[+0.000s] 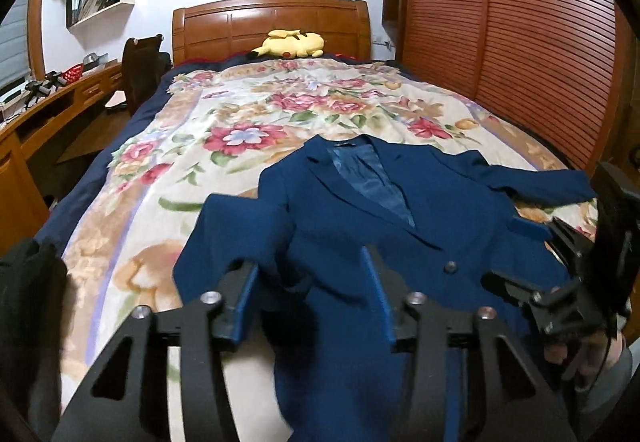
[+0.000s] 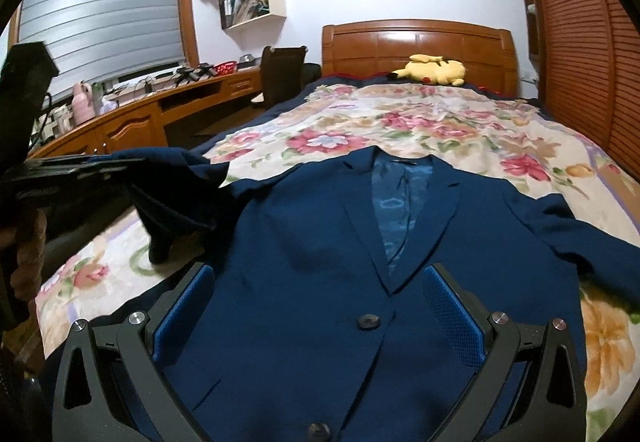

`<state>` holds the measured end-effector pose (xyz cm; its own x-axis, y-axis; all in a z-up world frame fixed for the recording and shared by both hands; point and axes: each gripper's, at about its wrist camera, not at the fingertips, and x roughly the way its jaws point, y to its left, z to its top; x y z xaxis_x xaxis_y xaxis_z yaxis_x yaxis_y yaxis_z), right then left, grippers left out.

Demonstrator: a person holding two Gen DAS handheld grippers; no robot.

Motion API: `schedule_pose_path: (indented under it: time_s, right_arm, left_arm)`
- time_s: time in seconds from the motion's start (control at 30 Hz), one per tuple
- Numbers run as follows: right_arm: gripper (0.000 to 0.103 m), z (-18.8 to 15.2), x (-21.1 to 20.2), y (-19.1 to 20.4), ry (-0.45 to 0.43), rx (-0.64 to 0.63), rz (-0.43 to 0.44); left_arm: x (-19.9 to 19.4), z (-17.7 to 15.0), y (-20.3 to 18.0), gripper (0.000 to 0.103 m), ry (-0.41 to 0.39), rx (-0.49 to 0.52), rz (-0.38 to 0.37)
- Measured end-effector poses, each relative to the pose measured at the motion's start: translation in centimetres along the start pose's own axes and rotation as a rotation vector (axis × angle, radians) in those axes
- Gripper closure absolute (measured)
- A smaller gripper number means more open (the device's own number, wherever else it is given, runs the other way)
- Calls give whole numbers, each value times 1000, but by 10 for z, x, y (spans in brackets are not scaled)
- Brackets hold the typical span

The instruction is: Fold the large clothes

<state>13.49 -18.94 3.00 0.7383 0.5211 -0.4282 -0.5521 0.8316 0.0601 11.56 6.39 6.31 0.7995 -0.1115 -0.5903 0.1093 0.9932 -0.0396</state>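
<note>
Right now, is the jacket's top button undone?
No, the top button is fastened, holding the two fronts of the blue jacket together.

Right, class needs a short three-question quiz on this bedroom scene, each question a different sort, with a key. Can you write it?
1. True or false: the jacket lies front up, with its collar toward the headboard.
2. What rests just in front of the headboard? A) a yellow plush toy B) a stack of books C) a folded towel
3. In a word: are the jaws of the right gripper open or shut?

Key: 1 true; 2 A; 3 open, with nothing pinched between them.
</note>
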Motion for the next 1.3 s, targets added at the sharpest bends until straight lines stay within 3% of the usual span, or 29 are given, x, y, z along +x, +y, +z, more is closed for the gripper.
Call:
schedule_pose_path:
  time_s: [0.1, 0.13, 0.4, 0.83, 0.97, 1.13, 1.23, 1.27, 1.3]
  right_arm:
    - [0, 2, 1, -4, 5, -1, 12]
    - [0, 2, 0, -5, 6, -2, 12]
    - [0, 9, -8, -14, 2, -14, 10]
    - [0, -2, -12, -9, 47, -50, -21]
    - [0, -1, -7, -8, 66, -66, -12]
    - [0, 1, -4, -10, 76, -66, 1]
    - [0, 3, -3, -10, 75, -70, 7]
    - [0, 3, -3, -10, 75, -71, 9]
    - [0, 4, -4, -10, 74, -72, 10]
  left_arm:
    - [-9, -6, 5, 25, -13, -6, 4]
    - [-13, -9, 9, 23, -26, -6, 15]
    - [-3, -19, 49, 23, -33, -55, 118]
    - [93, -44, 102, 23, 134, -140, 185]
    - [115, -51, 105, 23, 197, -158, 168]
    - [141, -62, 97, 23, 330, -126, 126]
    - [141, -65, 98, 24, 346, -145, 116]
    - [141, -66, 99, 26, 351, -157, 105]
    - [140, -66, 99, 37, 354, -167, 77]
